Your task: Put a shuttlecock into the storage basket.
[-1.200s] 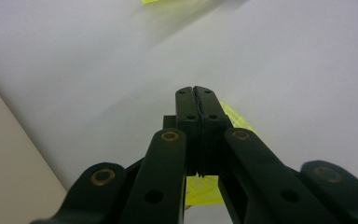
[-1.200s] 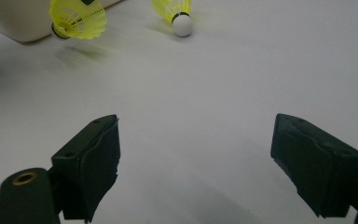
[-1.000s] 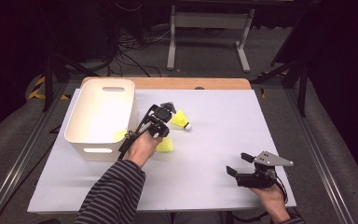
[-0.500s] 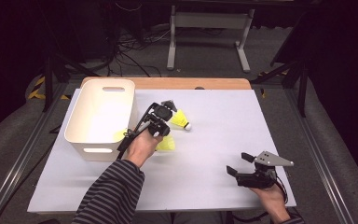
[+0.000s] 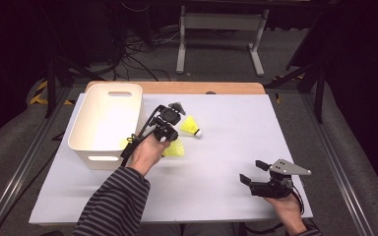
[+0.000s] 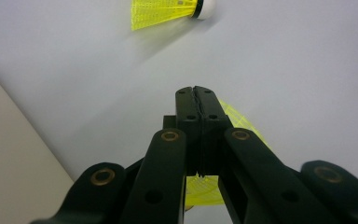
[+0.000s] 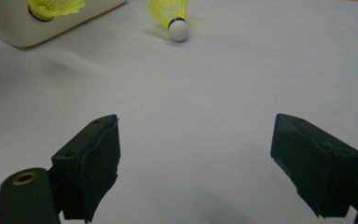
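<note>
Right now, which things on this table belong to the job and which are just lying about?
Belongs to the job:
- left gripper, shut on the held yellow shuttlecock
- loose yellow shuttlecock with the white cork tip
- white bin

Just there:
- right gripper, open and idle
- grey metal stand behind the table

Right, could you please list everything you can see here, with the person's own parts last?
White plastic bin with handle slots: one, white, table's left side.
Free yellow mesh shuttlecock: one, white tip, lying beyond the left claw.
Pinched yellow shuttlecock: one, skirt apparently in the left claw.
Third yellow shuttlecock: one, at the bin's near right corner; whether inside is unclear.
White table: one, wooden far edge.
Left claw: black, shut.
Right claw: black, open, empty.
Striped sleeve: one, left arm.
</note>
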